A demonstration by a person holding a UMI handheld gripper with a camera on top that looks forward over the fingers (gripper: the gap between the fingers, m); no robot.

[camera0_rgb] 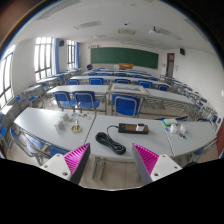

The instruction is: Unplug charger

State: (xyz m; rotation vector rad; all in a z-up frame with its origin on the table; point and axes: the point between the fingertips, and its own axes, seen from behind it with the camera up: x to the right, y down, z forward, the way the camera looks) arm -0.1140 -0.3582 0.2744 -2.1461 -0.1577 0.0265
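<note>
Fingers [112, 160] open; black charger [133, 128] with coiled cable [108, 142] ahead

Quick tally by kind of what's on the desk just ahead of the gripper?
Black charger brick: 1
Black coiled cable: 1
Small clear item, too small to identify: 1
Light item at the desk's far side, unclear: 1
Total: 4
The gripper is open, holding nothing.
</note>
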